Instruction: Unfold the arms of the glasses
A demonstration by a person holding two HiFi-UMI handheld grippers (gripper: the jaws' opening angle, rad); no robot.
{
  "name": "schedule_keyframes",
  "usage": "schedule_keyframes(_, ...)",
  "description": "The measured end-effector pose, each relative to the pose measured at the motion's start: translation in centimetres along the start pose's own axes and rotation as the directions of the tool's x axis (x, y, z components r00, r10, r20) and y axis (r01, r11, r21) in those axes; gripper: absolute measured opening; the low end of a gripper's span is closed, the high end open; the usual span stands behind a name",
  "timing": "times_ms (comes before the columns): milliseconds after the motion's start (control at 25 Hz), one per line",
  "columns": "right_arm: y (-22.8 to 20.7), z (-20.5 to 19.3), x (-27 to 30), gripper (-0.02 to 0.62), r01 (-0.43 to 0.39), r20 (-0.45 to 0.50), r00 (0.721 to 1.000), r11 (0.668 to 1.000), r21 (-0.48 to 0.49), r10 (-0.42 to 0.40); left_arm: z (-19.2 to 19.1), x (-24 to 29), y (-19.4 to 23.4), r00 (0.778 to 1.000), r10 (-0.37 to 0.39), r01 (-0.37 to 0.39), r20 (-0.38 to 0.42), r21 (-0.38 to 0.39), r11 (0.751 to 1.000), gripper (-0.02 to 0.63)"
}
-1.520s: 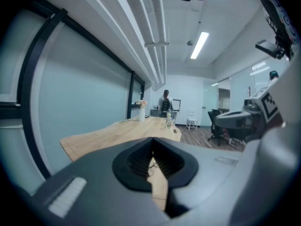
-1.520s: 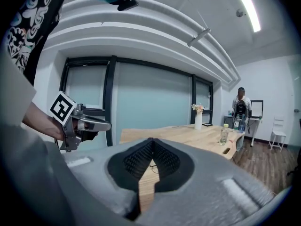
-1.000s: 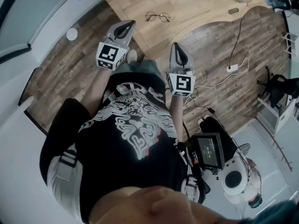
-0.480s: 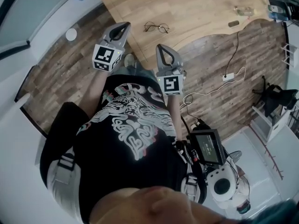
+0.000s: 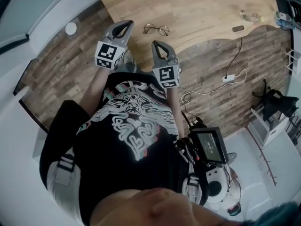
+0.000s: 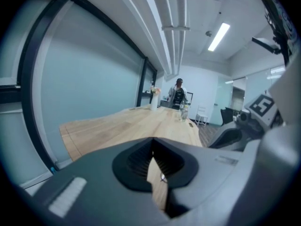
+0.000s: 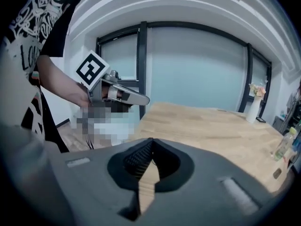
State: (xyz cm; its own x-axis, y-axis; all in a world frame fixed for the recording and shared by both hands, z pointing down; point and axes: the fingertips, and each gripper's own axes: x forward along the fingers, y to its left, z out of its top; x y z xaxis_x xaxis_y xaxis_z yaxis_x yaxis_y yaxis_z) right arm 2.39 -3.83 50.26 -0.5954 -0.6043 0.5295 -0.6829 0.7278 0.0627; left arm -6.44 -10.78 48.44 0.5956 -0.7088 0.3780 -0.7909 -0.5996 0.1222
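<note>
Thin-rimmed glasses (image 5: 156, 29) lie on the wooden table (image 5: 202, 6) near its front edge; I cannot tell how their arms stand. My left gripper (image 5: 127, 23) hangs over the table's corner, left of the glasses, shut and empty. My right gripper (image 5: 154, 43) is just short of the table edge, below the glasses, also shut with nothing in it. In the left gripper view the jaws (image 6: 152, 140) meet, a bit of the glasses (image 6: 162, 177) shows through the gap behind them, and the right gripper (image 6: 235, 132) shows beside. The right gripper view shows closed jaws (image 7: 151, 140) and the left gripper (image 7: 126, 96).
A small dark object (image 5: 238, 28) and a clear item (image 5: 248, 16) lie far right on the table. A vase (image 6: 153, 100), a bottle (image 6: 183, 112) and a person (image 6: 178, 92) are at its far end. On the floor are a white disc (image 5: 71, 28) and a cabled power strip (image 5: 229, 77).
Both grippers have come closer to the glasses. The right one has swung left, from off to the right of them to just below them. Both have stayed shut.
</note>
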Motion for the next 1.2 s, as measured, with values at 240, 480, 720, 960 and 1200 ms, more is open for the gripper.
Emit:
schedule_keyframes(240, -1.8, -1.5, 1.7, 0.077, 0.027, -0.072, 0.997, 0.998, -0.058, -0.031, -2.1, 1.9, -0.6, 0.997, -0.028, 0.027, -0.071, -0.008, 1.0, -0.011)
schedule_keyframes(480, -2.4, -2.6, 3.9, 0.084, 0.017, -0.105, 0.994, 0.992, -0.123, -0.03, -4.3, 3.1, -1.3, 0.988, -0.062, 0.06, -0.142, -0.015, 0.998, -0.011)
schedule_keyframes(720, -2.4, -3.4, 5.4, 0.083, -0.003, -0.114, 0.993, 0.98, -0.198, -0.02, -6.0, 3.0, -1.1, 0.983, -0.057, 0.053, -0.173, -0.03, 0.998, -0.011)
schedule_keyframes(960, -2.1, -4.8, 7.0, 0.081, -0.061, -0.144, 0.989, 0.98, -0.19, 0.033, -7.3, 3.3, -0.3, 0.981, -0.041, 0.032, -0.191, -0.047, 0.998, -0.011)
schedule_keyframes(1200, -1.8, -6.3, 8.5, 0.086, -0.065, -0.204, 0.979, 0.943, -0.327, -0.003, -8.0, 2.9, 0.1, 0.979, -0.03, 0.019, -0.201, -0.057, 0.998, -0.011)
